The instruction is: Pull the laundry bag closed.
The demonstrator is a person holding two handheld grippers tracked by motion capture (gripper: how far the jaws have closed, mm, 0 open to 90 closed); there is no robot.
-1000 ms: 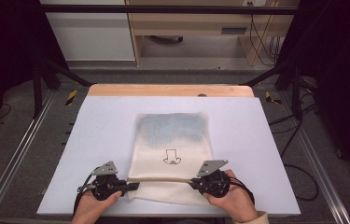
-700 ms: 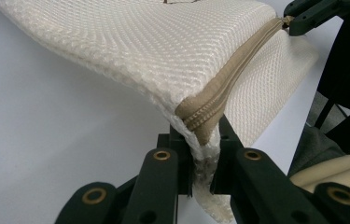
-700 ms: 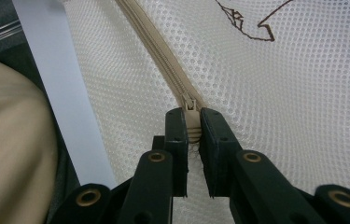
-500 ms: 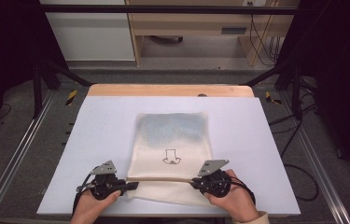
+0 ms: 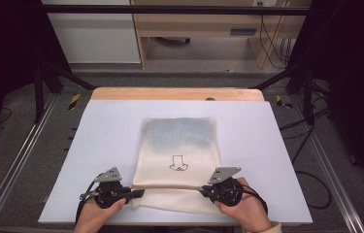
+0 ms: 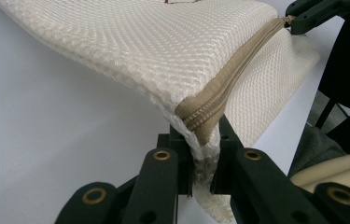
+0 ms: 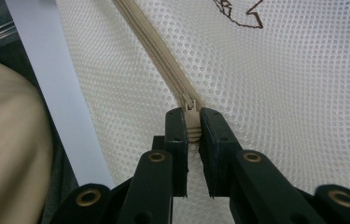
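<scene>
Dark floor, metal rails and trailing cables frame a pale, smooth bench (image 5: 97, 145) with a wooden strip along its far edge, and on it lies a cream mesh laundry bag (image 5: 179, 145), flat and roughly rectangular, set a little right of the middle and reaching from mid-bench down to the near edge. A small line drawing sits on its upper face, and its far half looks greyer, perhaps from something inside. A tan zipper (image 5: 170, 187) runs across the bag close to the near edge. The left gripper (image 5: 133, 193) is clamped tight on the bag's left end, its fingers (image 6: 182, 158) pinching the folded mesh and the end of the zipper tape between them. The right gripper (image 5: 204, 191) is closed just as firmly on the zipper pull (image 7: 192, 125), a small ribbed tan tab gripped between its fingers (image 7: 212, 140) at the bag's right side. Judging by this, both holds are made and the bag is anchored, but the slider sits at the right end and the teeth along the whole line look meshed, so the zip itself appears not yet opened; the travel of the slider along the tape is what remains. The fabric is an open honeycomb weave, soft and springy, doubling into a thick rounded edge at the left; the tape is a denser, smoother weave with fine teeth.
</scene>
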